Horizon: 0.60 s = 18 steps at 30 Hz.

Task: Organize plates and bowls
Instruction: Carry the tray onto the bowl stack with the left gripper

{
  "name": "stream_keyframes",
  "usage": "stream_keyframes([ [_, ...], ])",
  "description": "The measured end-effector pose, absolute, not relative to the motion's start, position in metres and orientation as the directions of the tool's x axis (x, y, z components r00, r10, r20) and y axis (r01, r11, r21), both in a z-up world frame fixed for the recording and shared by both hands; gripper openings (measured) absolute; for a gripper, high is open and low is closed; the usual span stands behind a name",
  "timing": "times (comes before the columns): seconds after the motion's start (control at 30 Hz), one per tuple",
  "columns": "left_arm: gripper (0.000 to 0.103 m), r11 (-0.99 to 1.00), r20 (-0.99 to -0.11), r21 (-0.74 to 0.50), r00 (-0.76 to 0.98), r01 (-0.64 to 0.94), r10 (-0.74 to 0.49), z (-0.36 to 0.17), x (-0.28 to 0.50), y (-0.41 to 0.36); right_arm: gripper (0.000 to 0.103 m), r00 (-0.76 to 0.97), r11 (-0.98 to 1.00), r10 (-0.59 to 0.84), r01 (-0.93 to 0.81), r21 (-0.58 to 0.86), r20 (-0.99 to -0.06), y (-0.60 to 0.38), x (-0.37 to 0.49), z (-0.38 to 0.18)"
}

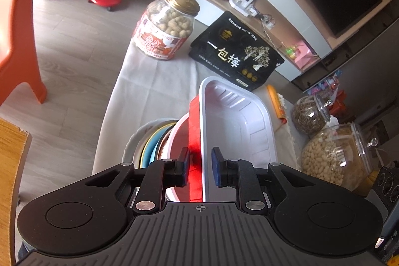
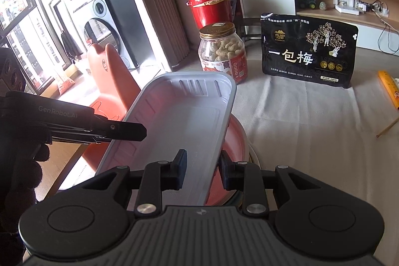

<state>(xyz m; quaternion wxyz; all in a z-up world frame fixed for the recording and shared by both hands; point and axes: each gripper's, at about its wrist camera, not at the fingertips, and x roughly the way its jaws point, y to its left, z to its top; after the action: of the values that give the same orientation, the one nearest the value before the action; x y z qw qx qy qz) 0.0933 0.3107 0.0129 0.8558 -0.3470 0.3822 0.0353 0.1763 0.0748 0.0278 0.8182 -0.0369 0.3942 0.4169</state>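
Rectangular tray [image 1: 232, 126] (white inside, red outside) is held tilted above the stacked plates and bowls [image 1: 154, 141] on the cloth-covered table [image 1: 149, 81], presumably to nest it on top; left gripper [image 1: 200, 162] straddles one long rim, fingers apart with a gap at the right pad, so a firm clamp cannot be confirmed; right gripper [image 2: 203, 170] straddles the opposite rim likewise, contact unclear; the stack's lower pieces are largely hidden behind the tray and pink bowl [image 2: 234, 138].
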Motion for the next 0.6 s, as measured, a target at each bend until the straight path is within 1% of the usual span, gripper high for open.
stream_keyframes([
  [0.1,0.021,0.749,-0.677,-0.572,0.707,-0.335,-0.201,0.014,0.092,0.314,0.027,0.347,0.658,0.647,-0.704,0.266,-0.679,0.075,0.18,0.026],
  [0.23,0.021,0.74,-0.649,-0.59,0.734,-0.322,-0.198,0.025,0.09,0.32,0.027,0.352,0.661,0.657,-0.695,0.285,-0.666,0.072,0.186,0.031],
  [0.33,0.021,0.746,-0.665,-0.565,0.73,-0.353,-0.159,0.027,0.1,0.325,0.027,0.363,0.67,0.653,-0.686,0.283,-0.665,0.075,0.195,0.034],
  [0.6,0.021,0.742,-0.689,-0.558,0.706,-0.373,-0.163,0.016,0.12,0.336,0.027,0.369,0.679,0.634,-0.687,0.26,-0.68,0.086,0.208,0.029],
])
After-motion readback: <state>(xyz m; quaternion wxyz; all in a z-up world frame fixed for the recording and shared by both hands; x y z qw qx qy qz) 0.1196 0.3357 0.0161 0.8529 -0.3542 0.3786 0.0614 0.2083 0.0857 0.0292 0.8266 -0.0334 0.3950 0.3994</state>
